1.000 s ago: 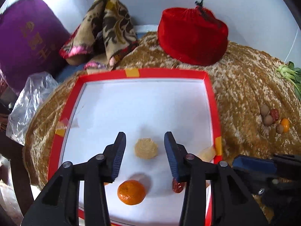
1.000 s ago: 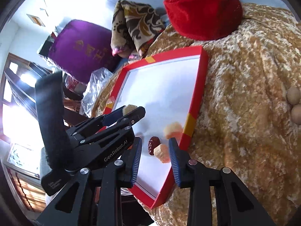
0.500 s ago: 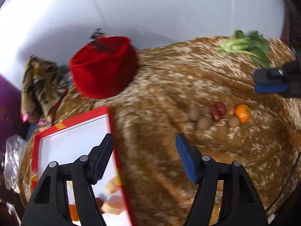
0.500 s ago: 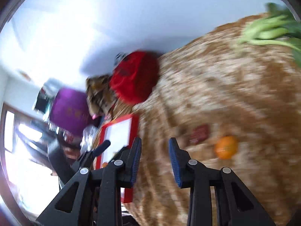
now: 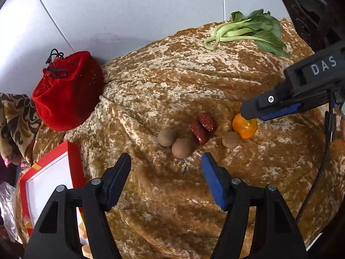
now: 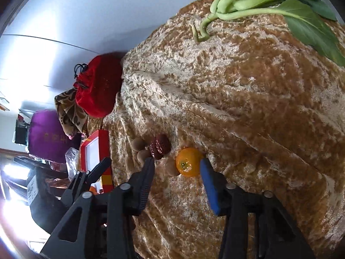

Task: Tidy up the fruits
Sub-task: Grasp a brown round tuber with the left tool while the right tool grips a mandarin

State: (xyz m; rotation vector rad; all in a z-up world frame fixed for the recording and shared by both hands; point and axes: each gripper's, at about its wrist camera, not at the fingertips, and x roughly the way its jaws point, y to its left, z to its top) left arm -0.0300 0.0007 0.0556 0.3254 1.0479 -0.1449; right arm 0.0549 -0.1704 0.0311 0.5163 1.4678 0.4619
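On the gold velvet cloth lies a small pile: three brown round fruits (image 5: 182, 147), two red dates (image 5: 199, 131) and an orange (image 5: 245, 127). My left gripper (image 5: 166, 159) hovers open just in front of the brown fruits with nothing between its fingers. My right gripper (image 6: 177, 161) is over the orange (image 6: 188, 161). Its jaws are opening, the orange sits between the fingertips, and the pads do not press on it. In the left wrist view the right gripper (image 5: 251, 114) comes in from the right above the orange. One brown fruit (image 6: 171, 169) is partly hidden behind the orange.
A red-rimmed white tray (image 5: 73, 151) with several pale pieces lies at the lower left. A red velvet pouch (image 5: 66, 90) stands behind it, beside a patterned cloth (image 5: 13, 118). Bok choy (image 5: 248, 32) lies at the far right. The cloth is wrinkled.
Both grippers have swung right, away from the tray and over to the fruit pile. Both sets of jaws stand wider, and the pale piece between the right fingers is gone.
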